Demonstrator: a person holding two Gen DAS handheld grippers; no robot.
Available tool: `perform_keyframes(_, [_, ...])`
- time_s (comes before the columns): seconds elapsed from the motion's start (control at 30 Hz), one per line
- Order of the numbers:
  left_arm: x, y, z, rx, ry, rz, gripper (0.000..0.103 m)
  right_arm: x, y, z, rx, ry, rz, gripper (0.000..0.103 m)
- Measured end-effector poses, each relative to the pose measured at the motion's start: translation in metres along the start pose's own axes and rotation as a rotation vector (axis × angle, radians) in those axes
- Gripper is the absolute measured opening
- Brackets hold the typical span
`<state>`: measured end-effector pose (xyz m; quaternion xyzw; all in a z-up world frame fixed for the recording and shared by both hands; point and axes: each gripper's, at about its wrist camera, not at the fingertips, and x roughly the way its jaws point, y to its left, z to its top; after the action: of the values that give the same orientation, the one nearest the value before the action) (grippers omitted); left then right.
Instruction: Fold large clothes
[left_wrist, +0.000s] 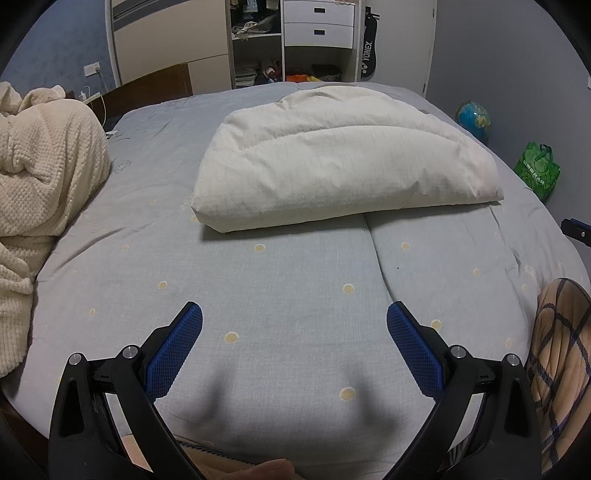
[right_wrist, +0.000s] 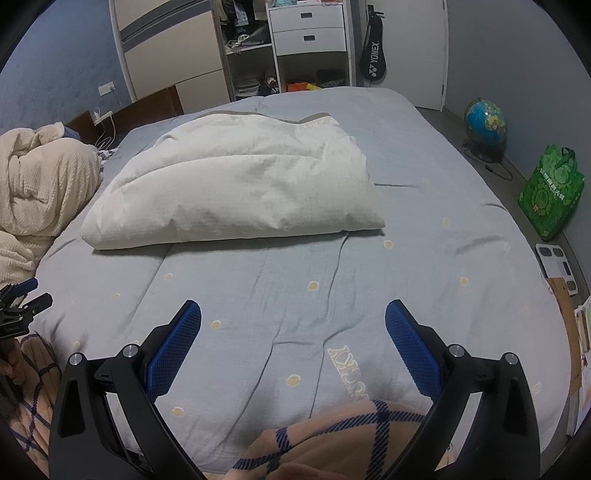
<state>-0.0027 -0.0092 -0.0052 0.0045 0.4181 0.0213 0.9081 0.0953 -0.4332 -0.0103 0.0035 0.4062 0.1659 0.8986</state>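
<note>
Bed (left_wrist: 258, 295) with grey dotted cover. Folded white quilt (left_wrist: 343, 155) lies across its middle, clear of both tools. Left gripper (left_wrist: 294, 345) and right gripper (right_wrist: 293, 345) hover over bare cover, jaws spread wide, holding nothing.

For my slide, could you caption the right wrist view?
Open right gripper above a grey bedspread, folded white duvet beyond.

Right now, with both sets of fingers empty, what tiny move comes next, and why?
Probably reach forward toward the white quilt. It lies bundled on the bed, and the right gripper and left gripper are open, holding nothing, well short of it.
</note>
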Motion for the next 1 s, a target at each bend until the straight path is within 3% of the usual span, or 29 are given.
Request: perform_keyframes(1.0, [0.0025, -0.0023, -0.0009, 0.020, 0.008, -0.006, 0.096, 0.0033, 0.0048, -0.0008, -0.026, 0.016, 0.000, 0.096])
